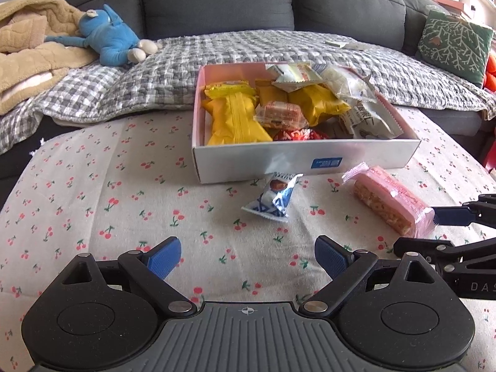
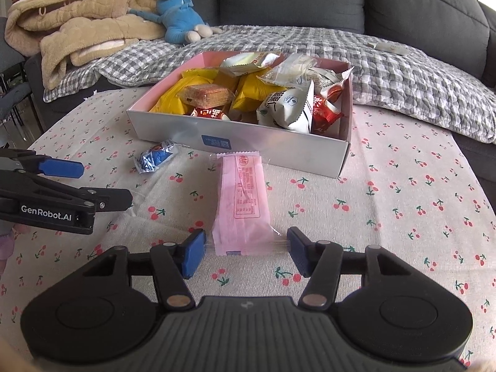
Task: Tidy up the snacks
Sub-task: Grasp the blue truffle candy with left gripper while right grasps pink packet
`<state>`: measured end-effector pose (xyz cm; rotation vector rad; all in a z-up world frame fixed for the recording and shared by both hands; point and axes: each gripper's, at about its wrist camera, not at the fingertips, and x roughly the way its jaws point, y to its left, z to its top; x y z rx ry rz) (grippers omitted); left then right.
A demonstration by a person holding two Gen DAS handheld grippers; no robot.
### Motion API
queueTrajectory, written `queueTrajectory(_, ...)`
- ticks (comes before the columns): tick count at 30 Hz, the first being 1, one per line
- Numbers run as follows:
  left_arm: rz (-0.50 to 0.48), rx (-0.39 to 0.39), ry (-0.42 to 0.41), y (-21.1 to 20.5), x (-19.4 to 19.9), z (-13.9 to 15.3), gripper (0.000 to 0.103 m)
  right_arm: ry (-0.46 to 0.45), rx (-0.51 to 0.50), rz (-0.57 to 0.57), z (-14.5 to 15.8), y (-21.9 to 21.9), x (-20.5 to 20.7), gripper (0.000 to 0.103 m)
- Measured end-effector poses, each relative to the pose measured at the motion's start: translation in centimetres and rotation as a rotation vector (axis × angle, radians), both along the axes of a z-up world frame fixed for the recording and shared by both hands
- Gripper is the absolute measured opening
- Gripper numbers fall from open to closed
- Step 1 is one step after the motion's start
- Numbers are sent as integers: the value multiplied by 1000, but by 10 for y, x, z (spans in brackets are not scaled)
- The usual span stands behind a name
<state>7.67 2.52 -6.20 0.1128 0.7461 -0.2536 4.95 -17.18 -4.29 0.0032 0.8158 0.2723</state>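
Observation:
A white box with a pink inside (image 1: 307,162) (image 2: 263,145) stands on the cherry-print cloth and holds several wrapped snacks. A pink wrapped bar (image 1: 392,204) (image 2: 243,200) lies in front of it. A small blue and white packet (image 1: 274,200) (image 2: 155,157) lies to the bar's left. My right gripper (image 2: 246,255) is open, its fingers on either side of the bar's near end, apart from it. My left gripper (image 1: 248,259) is open and empty, just short of the blue packet.
A grey sofa (image 1: 217,0) with a checked blanket (image 1: 186,62) lies behind the box. A blue plush toy (image 1: 108,35), a beige blanket (image 2: 80,28) and a green cushion (image 1: 454,45) rest on it.

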Motion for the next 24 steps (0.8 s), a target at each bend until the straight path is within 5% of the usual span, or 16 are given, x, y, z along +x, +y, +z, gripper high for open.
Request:
queueTrajectory(12, -86, -6, -79, -19, 32, -2, 91, -28, 35, -11, 3, 1, 13, 55)
queueTrajectory(24, -102, -24, -33, -23, 34, -12, 40, -37, 33, 17, 2, 6, 15, 44)
